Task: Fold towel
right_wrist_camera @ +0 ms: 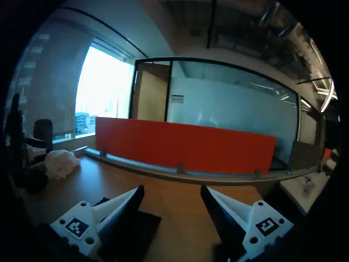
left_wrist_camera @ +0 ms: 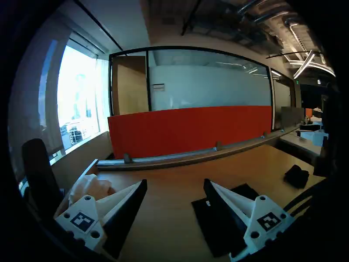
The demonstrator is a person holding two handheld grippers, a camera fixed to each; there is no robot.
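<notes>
left gripper [left_wrist_camera: 174,183] released, fingers spread above the wooden desk [left_wrist_camera: 248,163]; right gripper [right_wrist_camera: 171,190] likewise spread, empty; towel [right_wrist_camera: 61,163] (pale, crumpled) lies on the desk, apart from both

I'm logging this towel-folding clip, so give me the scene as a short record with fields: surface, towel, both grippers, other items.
surface: wooden desk, backed by a red divider
towel: pale towel, crumpled in a heap on the desk near the window, not held
left gripper: left gripper open, above the desk, holding nothing
right gripper: right gripper open, above the desk, holding nothing
other items: black mat flat on the desk under the grippers; small dark object farther along the desk, too unclear to identify
</notes>
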